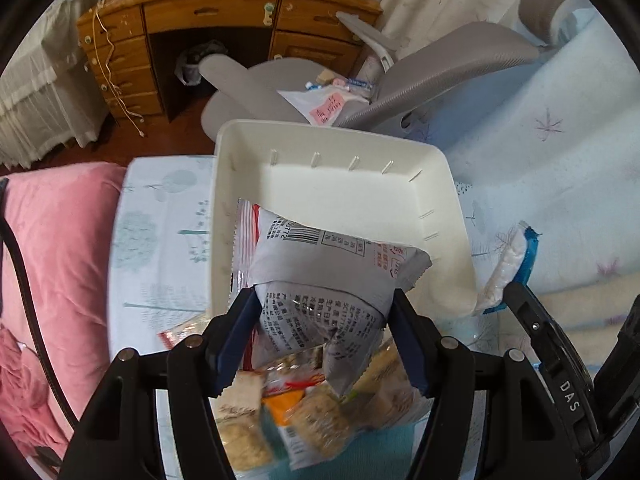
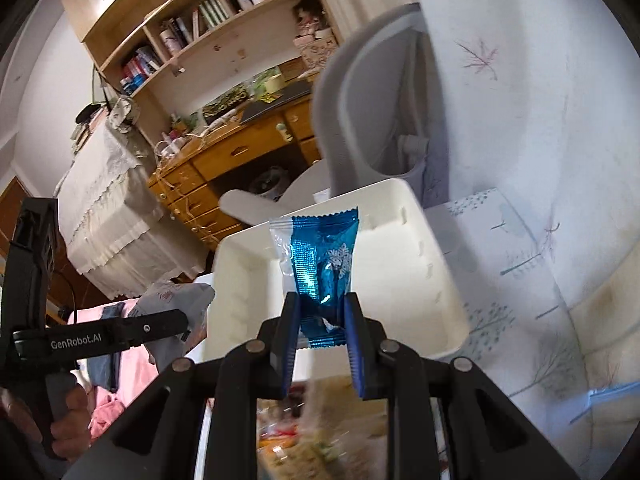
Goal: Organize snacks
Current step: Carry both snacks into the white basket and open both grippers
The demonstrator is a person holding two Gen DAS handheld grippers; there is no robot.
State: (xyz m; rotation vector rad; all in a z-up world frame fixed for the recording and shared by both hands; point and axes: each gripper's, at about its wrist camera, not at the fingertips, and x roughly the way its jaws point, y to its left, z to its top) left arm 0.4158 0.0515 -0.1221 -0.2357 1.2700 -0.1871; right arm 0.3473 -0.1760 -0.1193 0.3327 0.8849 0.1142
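My left gripper [image 1: 322, 304] is shut on a silver-grey snack bag [image 1: 320, 280] with black print, held over the near edge of the white plastic bin [image 1: 352, 184]. The bin is bare inside in both views. My right gripper [image 2: 322, 306] is shut on a blue foil packet [image 2: 320, 260] with a snowflake, held in front of the same white bin [image 2: 400, 280]. In the left wrist view that blue packet [image 1: 508, 268] hangs at the bin's right side, next to the right gripper's black body. A blurred heap of snack packets [image 1: 304, 412] lies beneath my left gripper.
The bin stands on a pale bedsheet [image 1: 160, 248] with tree prints. A pink pillow [image 1: 56, 264] lies at left. A grey office chair [image 1: 400, 80] and a wooden desk [image 1: 192, 20] stand beyond the bed. A hand [image 2: 60, 412] holds the left gripper.
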